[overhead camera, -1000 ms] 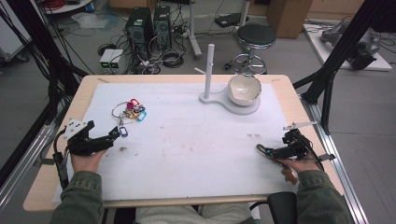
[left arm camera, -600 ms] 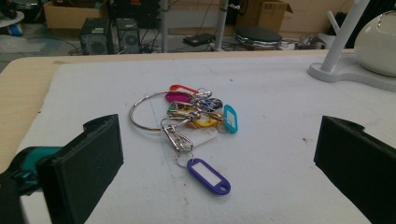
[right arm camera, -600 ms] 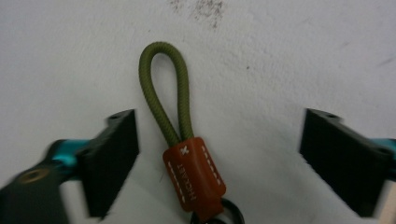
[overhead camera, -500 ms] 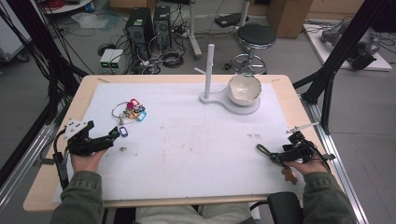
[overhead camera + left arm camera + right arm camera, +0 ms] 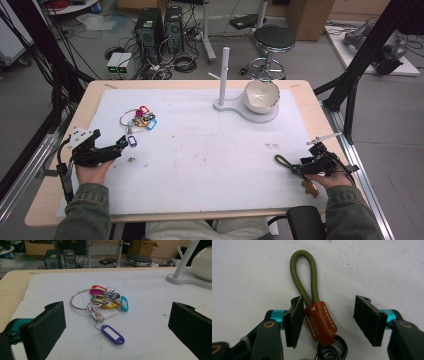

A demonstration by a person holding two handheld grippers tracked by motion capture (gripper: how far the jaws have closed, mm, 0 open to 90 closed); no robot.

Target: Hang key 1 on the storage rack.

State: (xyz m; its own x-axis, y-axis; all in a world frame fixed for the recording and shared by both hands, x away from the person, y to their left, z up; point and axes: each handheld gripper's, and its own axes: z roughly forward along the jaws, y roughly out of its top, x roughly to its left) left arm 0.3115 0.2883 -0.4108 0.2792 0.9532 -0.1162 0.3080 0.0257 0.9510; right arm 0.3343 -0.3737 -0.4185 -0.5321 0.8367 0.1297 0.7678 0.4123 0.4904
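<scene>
A keychain lies on the white mat (image 5: 210, 150) at the front right: an olive cord loop (image 5: 304, 272), a brown leather tab (image 5: 320, 321) and a black ring (image 5: 332, 347). My right gripper (image 5: 332, 315) is open around the tab, which touches its left jaw; the other jaw stands apart. From above, the right gripper (image 5: 296, 167) points left, with the loop (image 5: 280, 161) sticking out past it. My left gripper (image 5: 121, 142) is open at the front left, its jaws wide apart. Just ahead of it lies a bunch of coloured key tags (image 5: 107, 298) on a metal ring, with a purple tag (image 5: 112, 333) nearest.
A white stand with an upright pole (image 5: 225, 75) and a white bowl (image 5: 261, 96) sits at the back of the mat. A small brown charm (image 5: 310, 189) lies by the right hand. Table edges lie close to both hands.
The right hand and its gripper have shifted slightly toward the right edge, while the olive loop stays in place. The left gripper and the key bunch have not moved.
</scene>
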